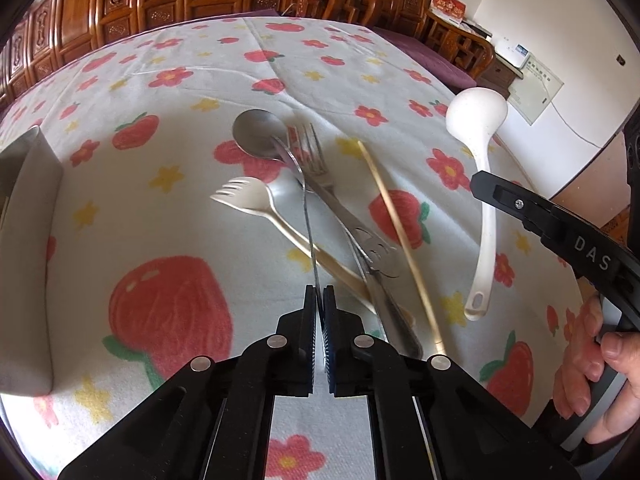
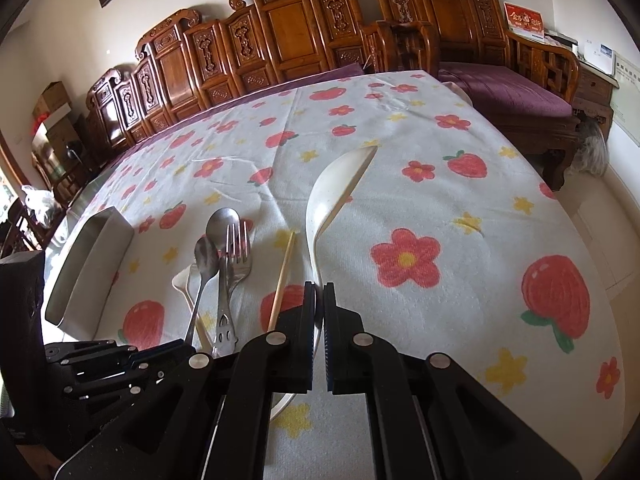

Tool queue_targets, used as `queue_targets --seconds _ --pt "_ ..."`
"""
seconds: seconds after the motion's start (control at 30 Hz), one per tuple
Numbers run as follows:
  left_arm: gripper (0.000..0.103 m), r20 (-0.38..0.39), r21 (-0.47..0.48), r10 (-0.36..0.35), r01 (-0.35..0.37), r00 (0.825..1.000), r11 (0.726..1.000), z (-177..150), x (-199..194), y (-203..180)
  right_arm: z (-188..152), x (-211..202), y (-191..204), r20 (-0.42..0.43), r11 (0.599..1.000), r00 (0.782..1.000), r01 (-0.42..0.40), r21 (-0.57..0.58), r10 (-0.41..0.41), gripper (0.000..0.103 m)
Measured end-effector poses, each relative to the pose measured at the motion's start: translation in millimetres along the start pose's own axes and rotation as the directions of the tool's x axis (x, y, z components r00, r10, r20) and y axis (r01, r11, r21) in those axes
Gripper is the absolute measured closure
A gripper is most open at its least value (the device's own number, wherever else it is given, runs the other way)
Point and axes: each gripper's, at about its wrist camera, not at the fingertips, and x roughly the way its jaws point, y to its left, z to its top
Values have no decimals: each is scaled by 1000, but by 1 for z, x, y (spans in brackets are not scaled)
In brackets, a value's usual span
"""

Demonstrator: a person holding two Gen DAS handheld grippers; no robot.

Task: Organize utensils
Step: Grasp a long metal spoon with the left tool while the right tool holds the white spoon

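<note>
The left gripper is squeezed tight on the thin handle of one metal spoon. This spoon is lifted up, and its bowl hangs over the pile of utensils in the middle of the tablecloth.

The right gripper is squeezed tight on the handle of one white ladle. The ladle is up in the air, tilted, with its round bowl pointing toward the far edge of the tabletop. In the left wrist view the same ladle shows as a white ladle with a black finger of the right gripper across its handle. The person's hand holds that gripper at the right edge.

Still lying on the tablecloth are these things:
- one more metal spoon, a round one, lying farthest from the camera
- two metal forks lying on top of each other, just beside the round spoon
- one pale plastic spork on the left side of the pile, its handle crossing under the others
- one wooden chopstick lying alone between the pile and the ladle

One metal box with an open top sits near the left edge of the tabletop, apart from the pile.
</note>
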Motion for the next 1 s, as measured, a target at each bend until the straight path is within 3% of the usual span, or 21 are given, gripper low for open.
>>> queue_targets --seconds 0.6,1.0 --pt "102 107 85 59 -68 993 994 -9 -67 6 1 -1 35 -7 995 998 -66 -73 66 98" --pt "102 162 50 124 -133 979 990 -6 -104 37 -4 -8 77 -23 980 986 -164 -108 162 98"
